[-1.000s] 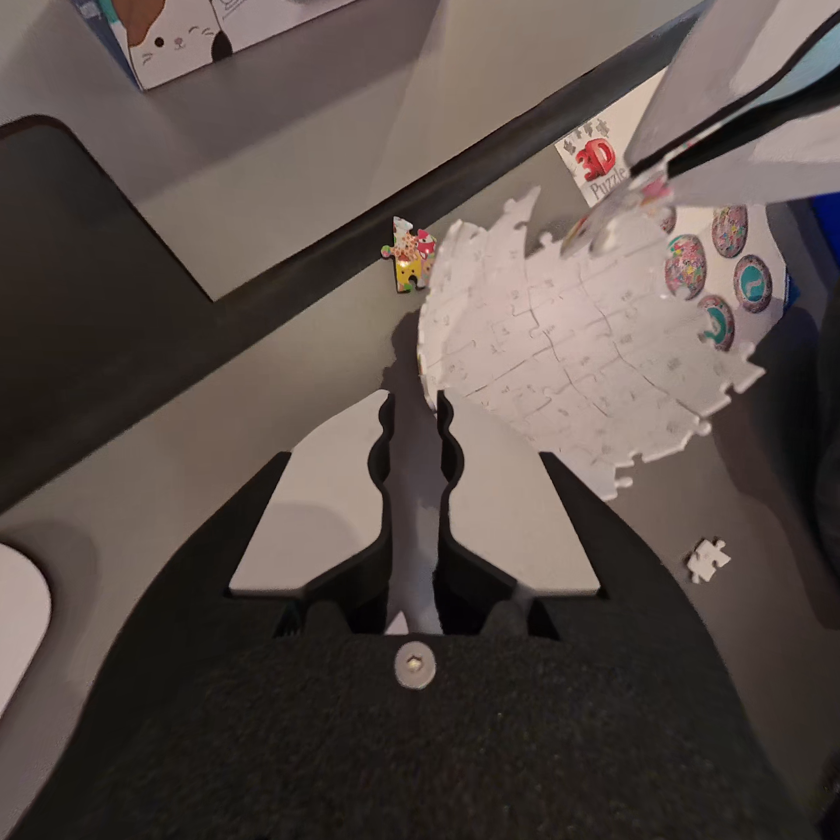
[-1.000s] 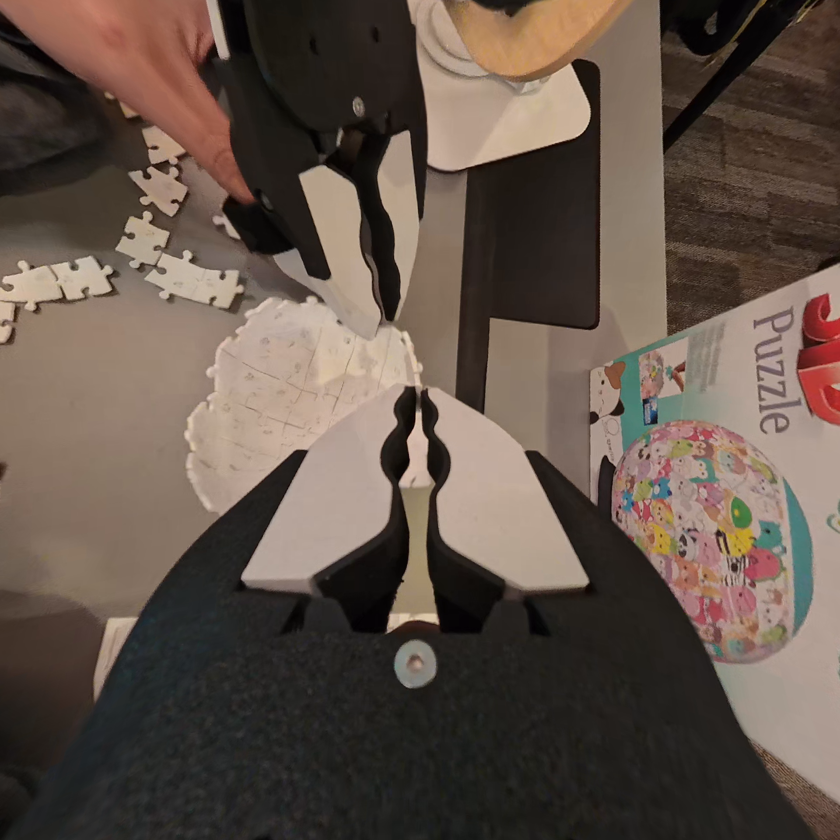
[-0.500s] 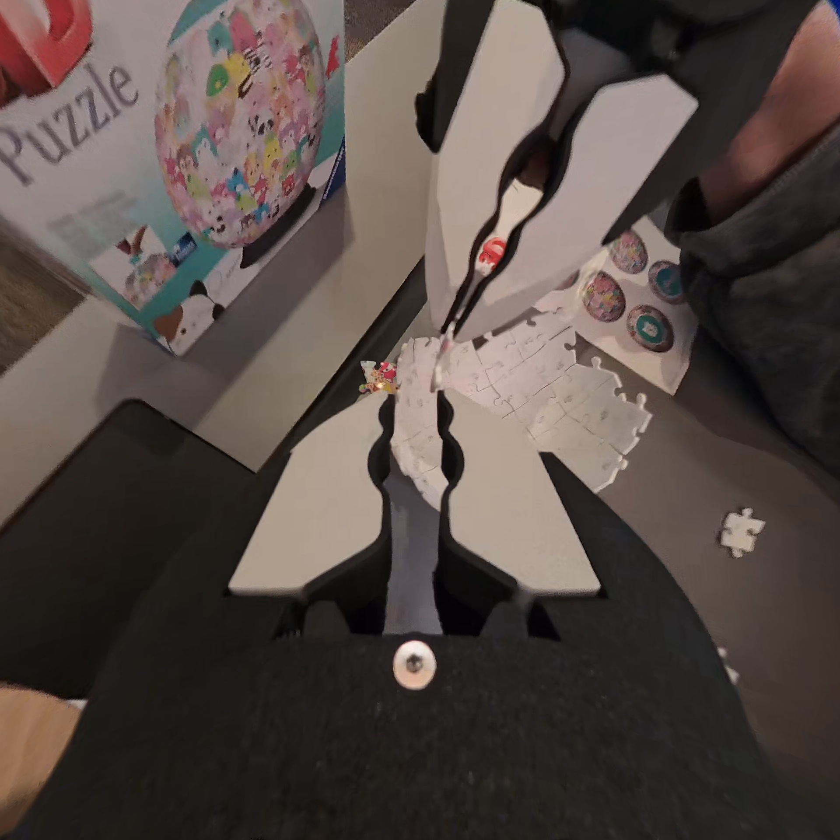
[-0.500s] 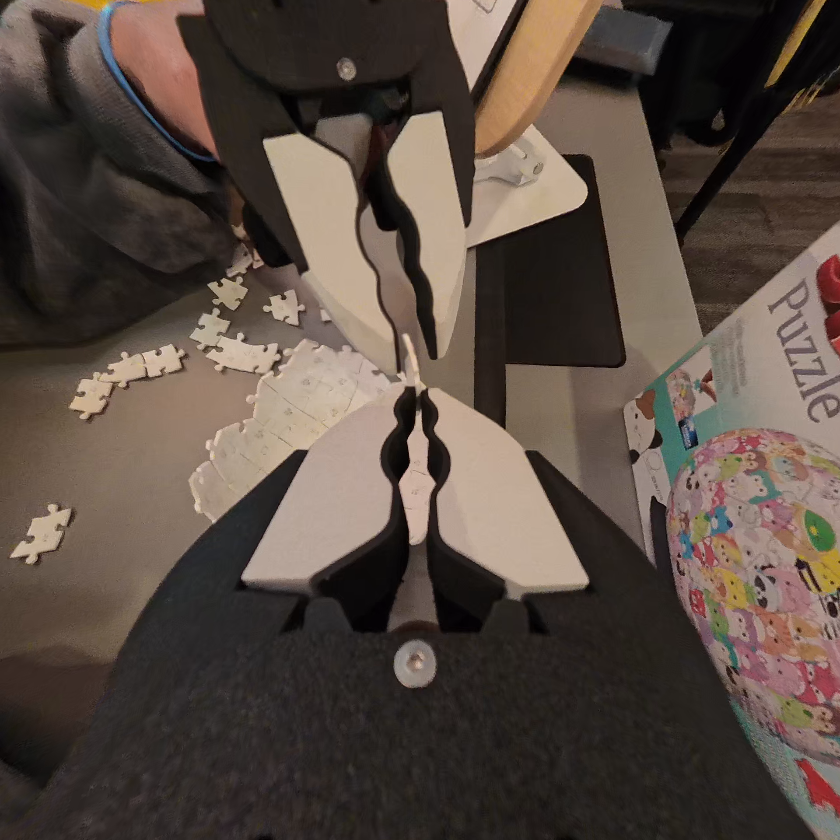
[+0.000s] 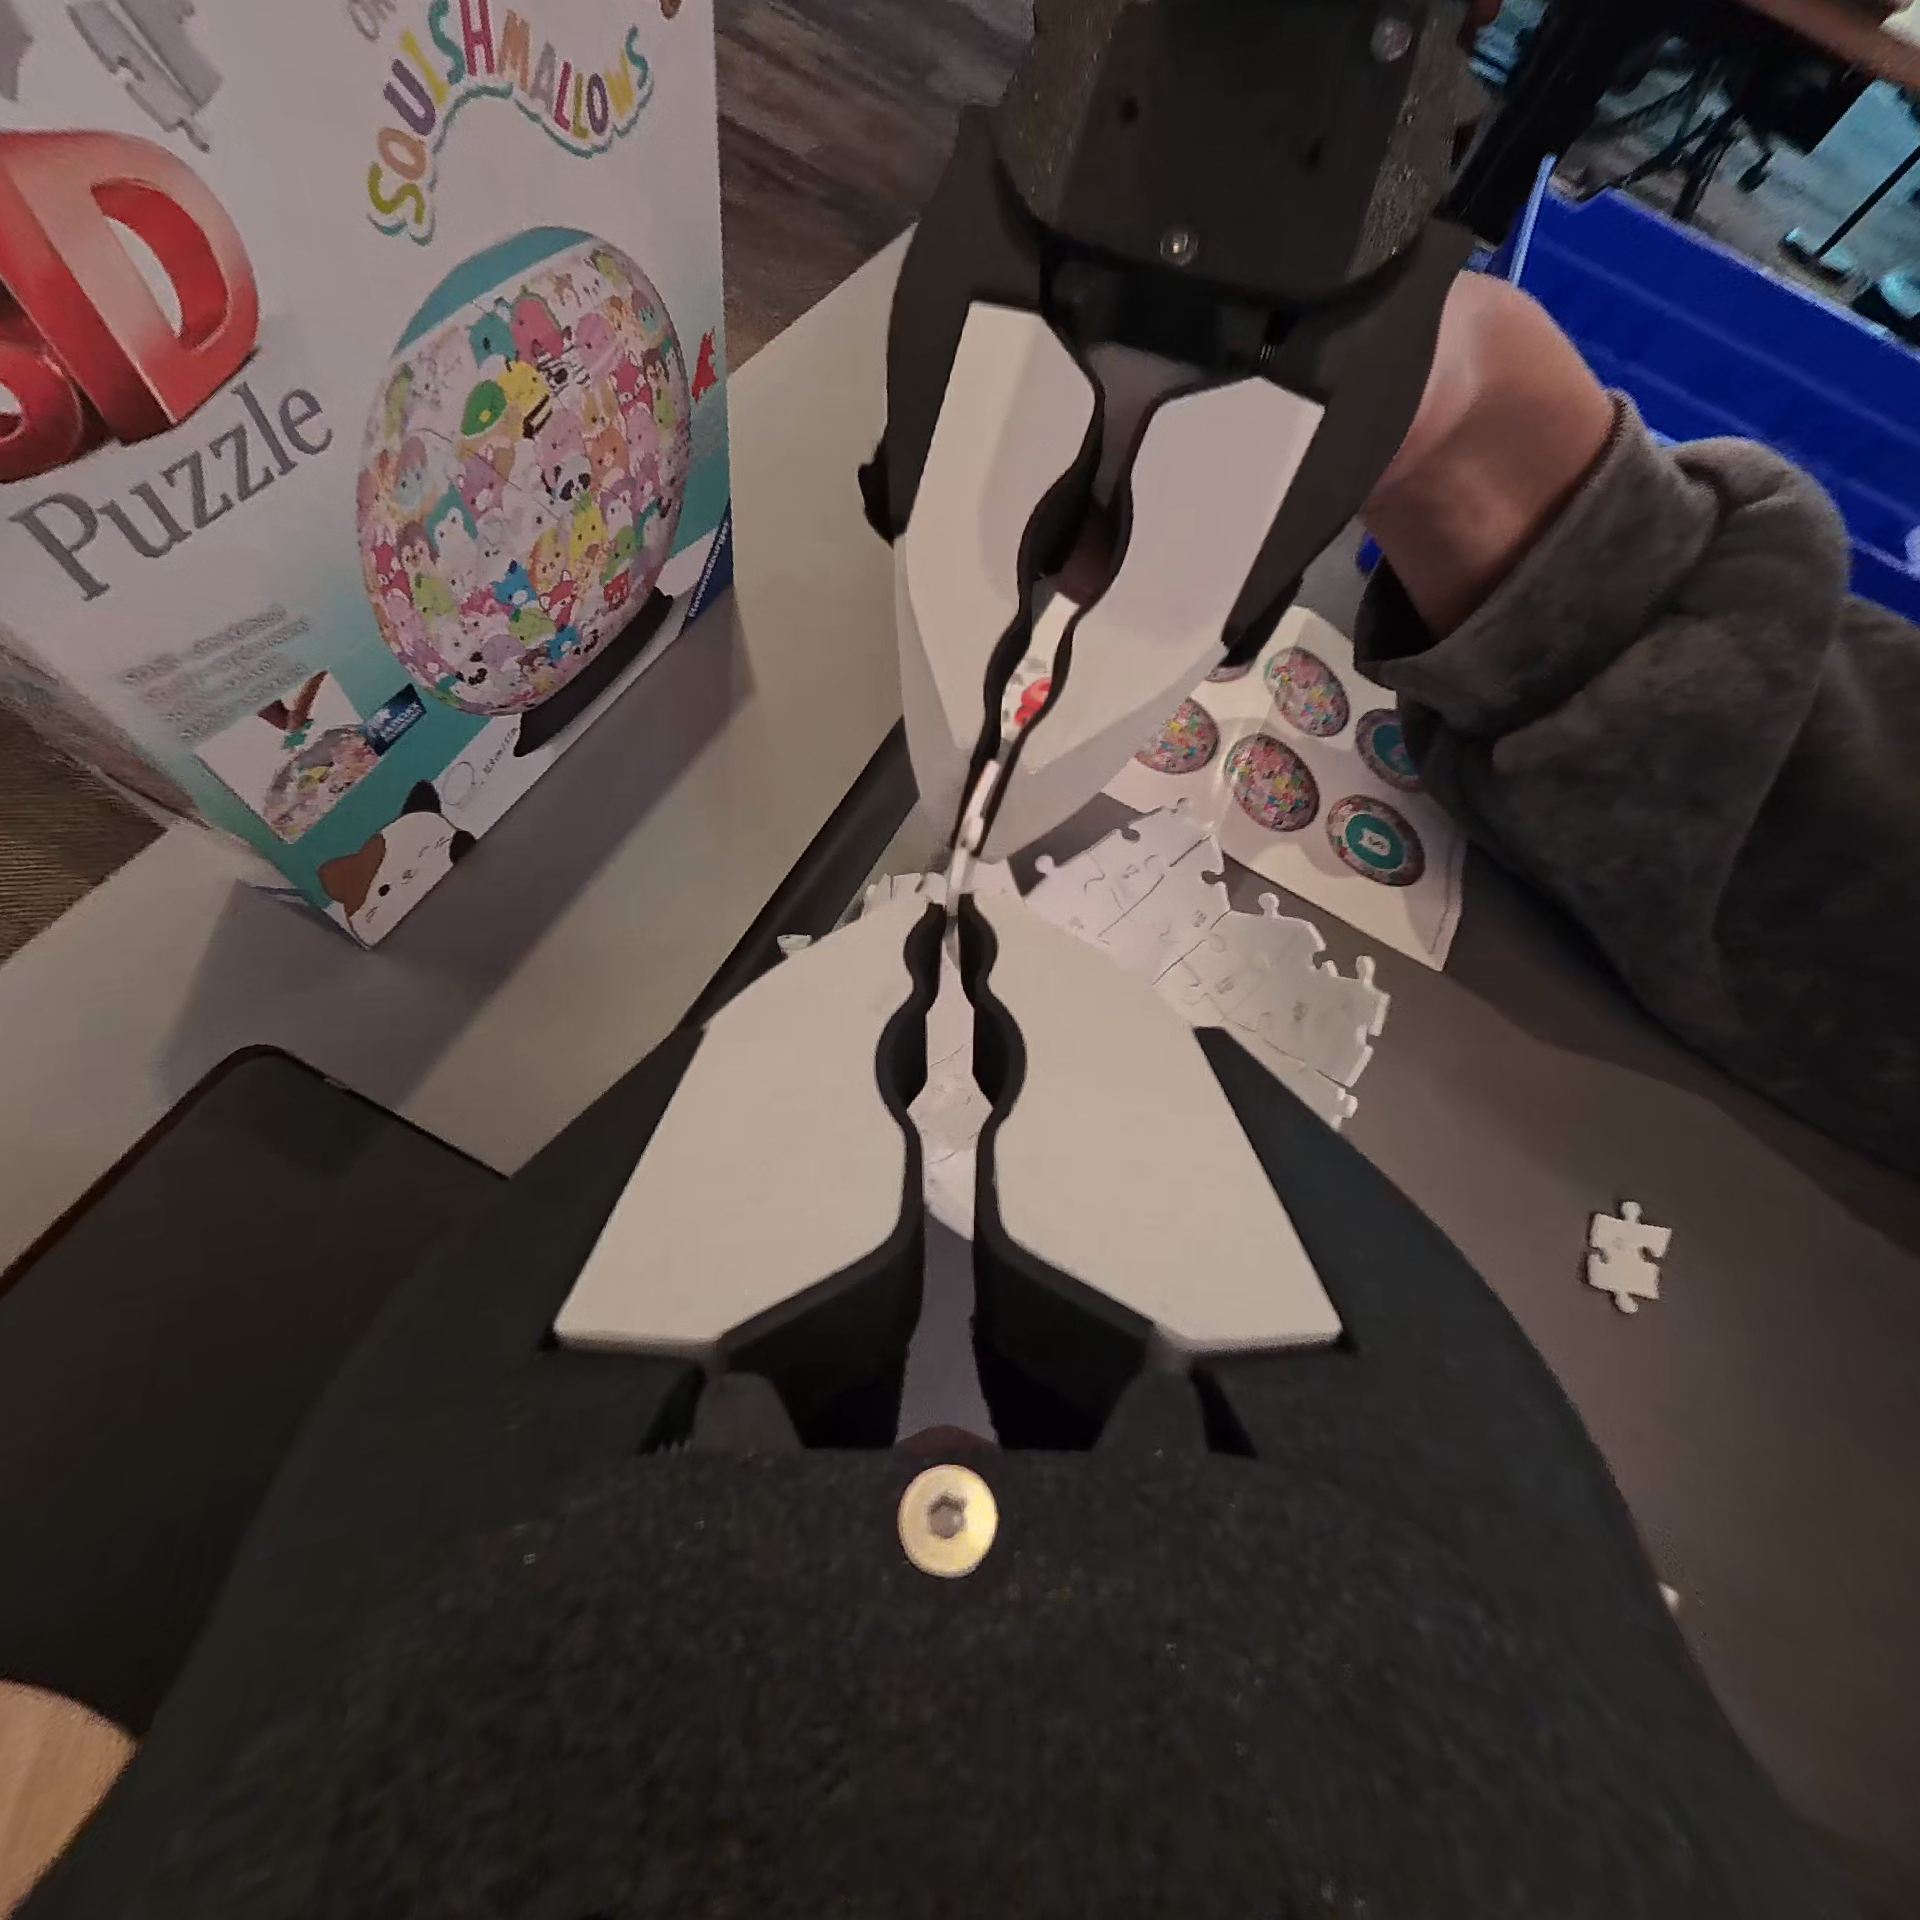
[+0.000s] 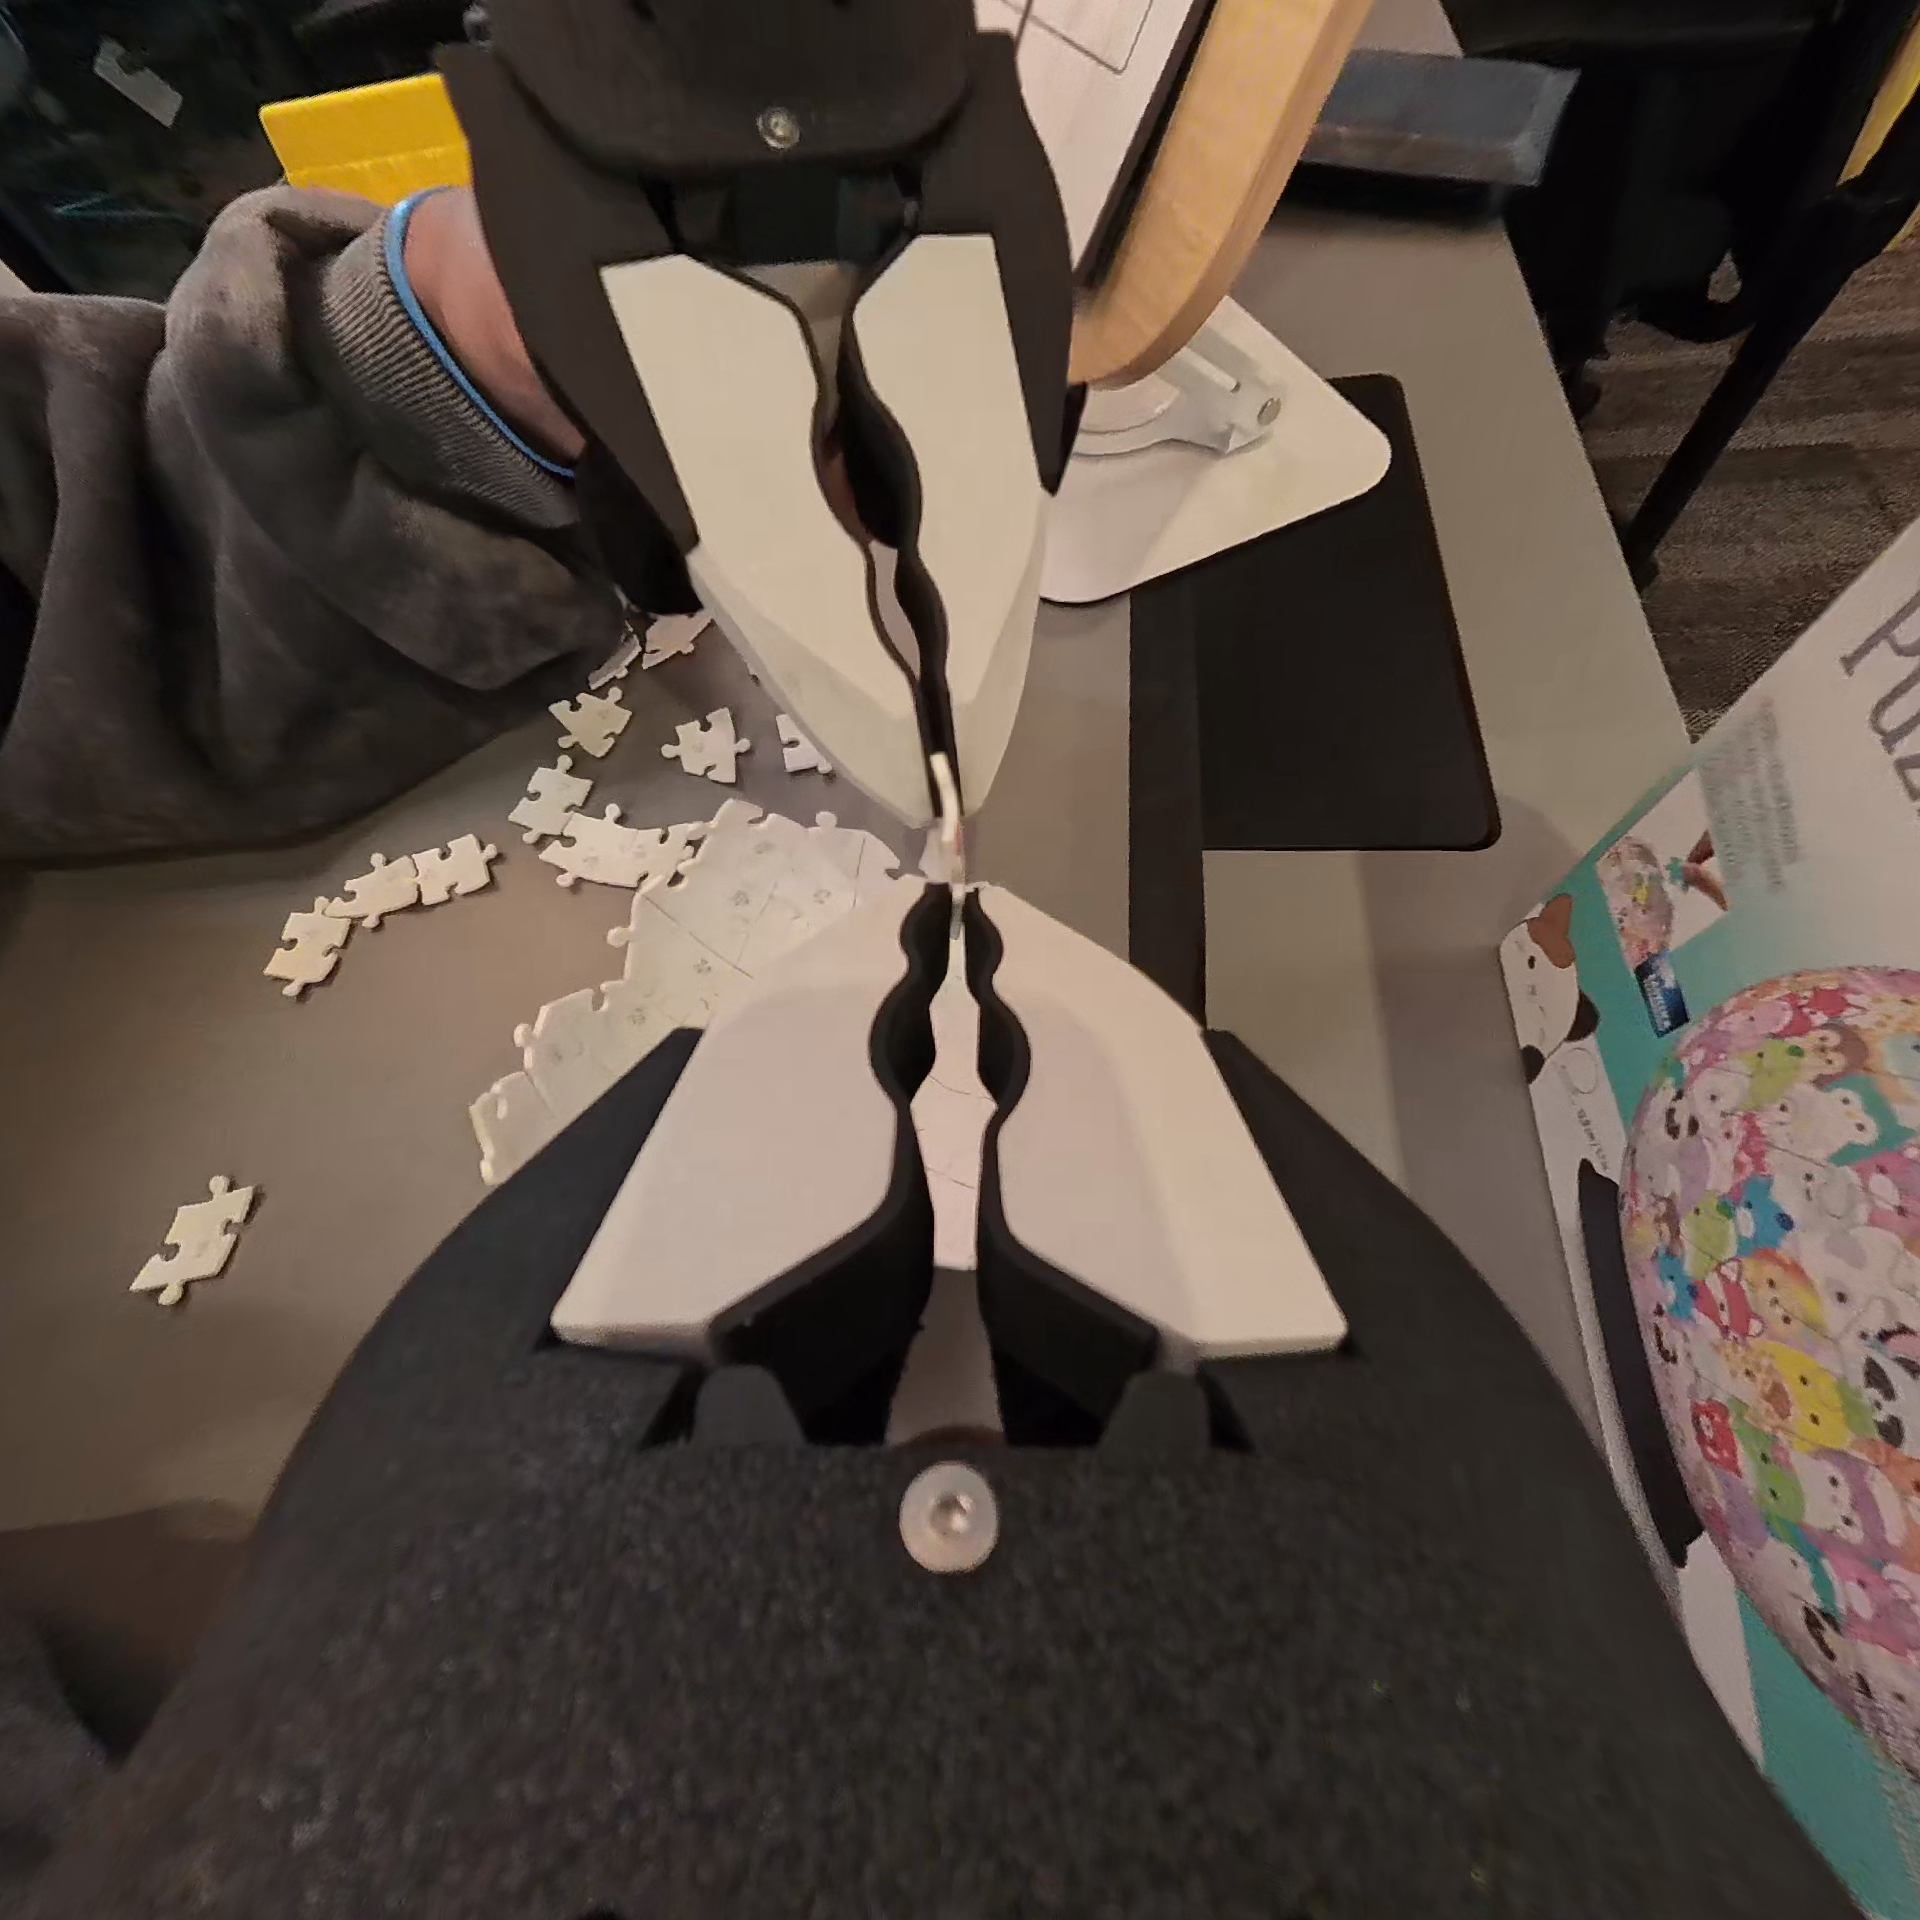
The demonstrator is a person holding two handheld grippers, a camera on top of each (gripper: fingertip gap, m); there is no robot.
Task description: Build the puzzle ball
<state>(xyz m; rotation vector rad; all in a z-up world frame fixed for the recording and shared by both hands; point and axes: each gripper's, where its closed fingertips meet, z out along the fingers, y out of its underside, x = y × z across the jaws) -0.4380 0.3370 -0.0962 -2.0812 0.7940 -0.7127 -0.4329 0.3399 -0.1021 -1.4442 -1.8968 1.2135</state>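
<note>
The partly built puzzle ball is a curved white shell (image 5: 1226, 935) lying on the grey table, also in the right wrist view (image 6: 748, 914). My left gripper (image 5: 948, 920) is shut on the shell's raised rim; from the other side it comes down from above (image 6: 940, 821). My right gripper (image 6: 953, 899) is shut on a single white puzzle piece, seen edge-on in the left wrist view (image 5: 979, 805). The right gripper (image 5: 987, 842) meets the left one tip to tip, and the piece touches the rim. The joint itself is hidden by the fingers.
The puzzle box (image 5: 416, 468) stands at the table's far edge (image 6: 1766, 1143). An instruction sheet (image 5: 1330, 769) lies behind the shell. Loose white pieces (image 6: 416, 883) lie scattered, one apart (image 6: 197, 1236). A black mat (image 6: 1320, 644) and a white stand base (image 6: 1195, 468) lie beyond. Grey sleeves (image 5: 1662, 779) flank both sides. The tips of both grippers are at nearly the same place.
Both grippers have tilted up and closed in until their tips meet over the shell's rim. The right gripper's piece has come against the rim that the left gripper holds.
</note>
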